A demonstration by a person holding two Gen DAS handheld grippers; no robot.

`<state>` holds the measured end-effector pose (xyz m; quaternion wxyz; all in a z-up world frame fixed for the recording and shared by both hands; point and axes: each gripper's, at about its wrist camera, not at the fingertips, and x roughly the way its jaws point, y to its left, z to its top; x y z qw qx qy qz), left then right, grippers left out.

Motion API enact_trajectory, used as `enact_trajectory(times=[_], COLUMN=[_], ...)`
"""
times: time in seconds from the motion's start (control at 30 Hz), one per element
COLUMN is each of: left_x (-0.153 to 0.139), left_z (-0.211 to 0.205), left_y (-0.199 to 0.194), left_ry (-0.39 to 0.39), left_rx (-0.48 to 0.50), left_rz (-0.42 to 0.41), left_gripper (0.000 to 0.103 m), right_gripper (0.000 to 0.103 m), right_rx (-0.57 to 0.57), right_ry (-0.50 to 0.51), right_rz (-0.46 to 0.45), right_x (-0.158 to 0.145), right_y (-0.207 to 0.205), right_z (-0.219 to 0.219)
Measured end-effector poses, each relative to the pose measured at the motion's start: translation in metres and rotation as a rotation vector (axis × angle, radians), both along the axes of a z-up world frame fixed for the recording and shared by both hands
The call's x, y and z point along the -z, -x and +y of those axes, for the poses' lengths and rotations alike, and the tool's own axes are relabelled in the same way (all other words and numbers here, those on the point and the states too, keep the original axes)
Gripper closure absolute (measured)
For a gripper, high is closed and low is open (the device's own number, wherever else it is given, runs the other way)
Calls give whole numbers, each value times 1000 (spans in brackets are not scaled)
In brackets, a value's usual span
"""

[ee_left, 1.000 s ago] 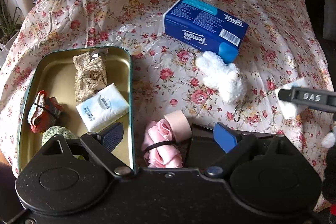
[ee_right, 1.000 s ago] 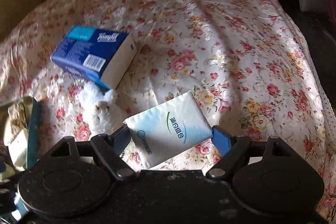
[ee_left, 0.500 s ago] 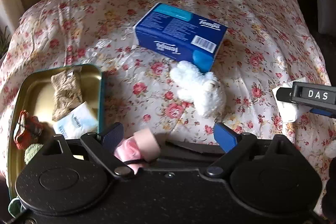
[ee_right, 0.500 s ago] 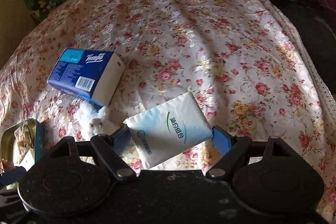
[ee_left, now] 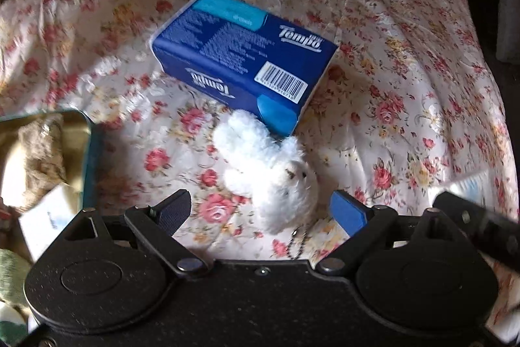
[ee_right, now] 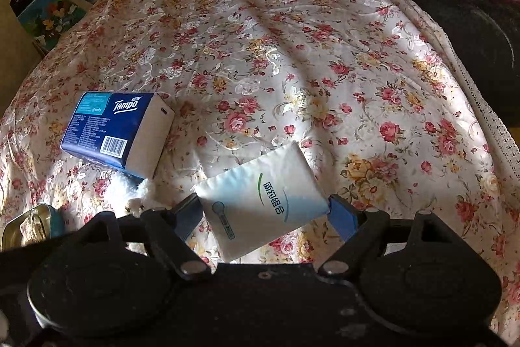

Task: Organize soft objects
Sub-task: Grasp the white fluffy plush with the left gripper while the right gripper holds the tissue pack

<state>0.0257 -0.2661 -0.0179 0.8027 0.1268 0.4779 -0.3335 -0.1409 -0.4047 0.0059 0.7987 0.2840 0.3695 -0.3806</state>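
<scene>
We hold the left gripper (ee_left: 261,210) with its jaws apart and empty over the white plush toy (ee_left: 269,168), which lies on the floral cloth (ee_left: 390,86) touching the blue Tempo tissue box (ee_left: 240,57) at its 12 o'clock. Our right gripper (ee_right: 266,210) clamps a white tissue pack (ee_right: 260,197). The tin (ee_left: 87,158) sits at 9 o'clock.
</scene>
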Motion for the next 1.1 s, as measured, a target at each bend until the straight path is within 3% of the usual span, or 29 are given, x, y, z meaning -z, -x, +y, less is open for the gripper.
enact_trajectory(times=[0.67, 0.73, 0.8, 0.87, 1.1], left_x=[50, 48, 44, 39, 8], left_z=[-43, -45, -45, -44, -22], left_y=[-23, -22, -22, -25, -4], left_ry=[-84, -75, -67, -44, -30], left_rx=[-66, -55, -56, -56, -11], left_rz=[105, 100, 97, 113, 53], left_gripper=[16, 24, 41, 46, 47], right_gripper=[20, 20, 20, 20, 20], right_rx=[-14, -16, -16, -17, 6], right_ry=[-15, -12, -13, -14, -3], right_rz=[4, 10, 16, 17, 27], right_x=[6, 6, 8, 8, 9], right_y=[-4, -5, -6, -7, -4], right_z=[-2, -2, -2, -2, -6])
